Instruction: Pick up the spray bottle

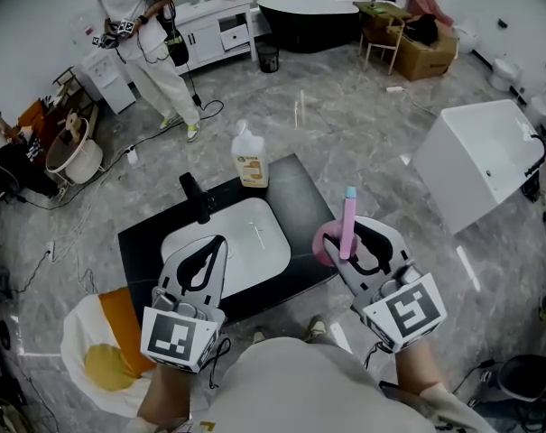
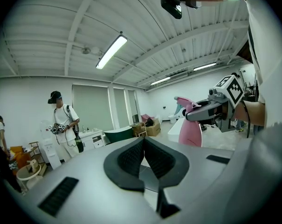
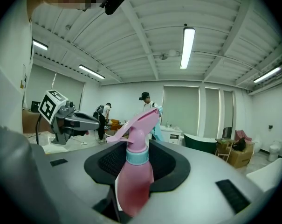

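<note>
The pink spray bottle (image 1: 347,228) with a light blue collar stands upright between the jaws of my right gripper (image 1: 352,242), which is shut on it above the right edge of the black counter. In the right gripper view the bottle (image 3: 133,181) fills the space between the pads, its pink trigger head pointing left. My left gripper (image 1: 220,240) hovers over the white basin with its tips together and nothing in them. In the left gripper view the pads (image 2: 131,160) meet, and the held bottle (image 2: 189,132) shows off to the right.
A black counter (image 1: 295,197) holds a white basin (image 1: 254,264) and a black faucet (image 1: 196,197). A cream detergent bottle (image 1: 249,156) stands at the counter's far edge. A white tub (image 1: 485,161) sits to the right, a person (image 1: 151,43) stands far left, and a white-and-yellow cloth (image 1: 101,350) lies lower left.
</note>
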### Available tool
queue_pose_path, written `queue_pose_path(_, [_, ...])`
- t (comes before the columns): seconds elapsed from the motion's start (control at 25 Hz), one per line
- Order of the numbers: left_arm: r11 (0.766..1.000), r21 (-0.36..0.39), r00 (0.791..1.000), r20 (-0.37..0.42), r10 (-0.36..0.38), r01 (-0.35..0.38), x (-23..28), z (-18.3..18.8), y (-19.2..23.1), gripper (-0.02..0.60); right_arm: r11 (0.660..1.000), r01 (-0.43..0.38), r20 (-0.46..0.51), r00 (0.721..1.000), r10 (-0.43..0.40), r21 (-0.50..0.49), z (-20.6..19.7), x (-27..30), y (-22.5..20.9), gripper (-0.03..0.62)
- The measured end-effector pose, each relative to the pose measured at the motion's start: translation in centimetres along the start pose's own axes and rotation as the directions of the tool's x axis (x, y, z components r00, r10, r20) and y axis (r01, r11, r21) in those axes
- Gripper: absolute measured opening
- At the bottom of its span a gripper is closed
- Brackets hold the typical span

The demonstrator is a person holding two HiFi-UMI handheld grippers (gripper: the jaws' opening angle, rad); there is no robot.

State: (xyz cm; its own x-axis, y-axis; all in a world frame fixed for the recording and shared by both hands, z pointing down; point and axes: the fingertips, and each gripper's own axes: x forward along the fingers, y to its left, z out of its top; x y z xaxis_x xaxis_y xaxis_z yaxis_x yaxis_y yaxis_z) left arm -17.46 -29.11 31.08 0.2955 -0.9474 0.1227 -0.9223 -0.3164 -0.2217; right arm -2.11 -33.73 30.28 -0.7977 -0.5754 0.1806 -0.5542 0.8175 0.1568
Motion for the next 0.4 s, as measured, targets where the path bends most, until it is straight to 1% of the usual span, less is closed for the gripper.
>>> queue_pose_path(0.2, [1.0, 0.016, 1.0, -0.015, -0.012, 0.012, -0.2, 0.1, -0.5, 0.02, 1.0, 0.004, -0.006, 1.0, -0.004, 0.004, -0.1, 0.0, 0.1, 0.173])
queue_pose_path(0.32, [1.0, 0.004, 1.0, 0.006, -0.015, 0.015, -0.2, 1.1, -0.8, 0.02, 1.0, 0.009, -0.011, 1.0, -0.009, 0.007, -0.2, 0.1, 0.0, 0.173])
queue_pose_path(0.4, [1.0, 0.019, 1.0, 0.019, -0.018, 0.017, -0.2, 1.4, -0.7, 0.02, 1.0, 0.008, -0.012, 1.0, -0.008, 0.008, -0.3, 0.1, 0.0, 0.173])
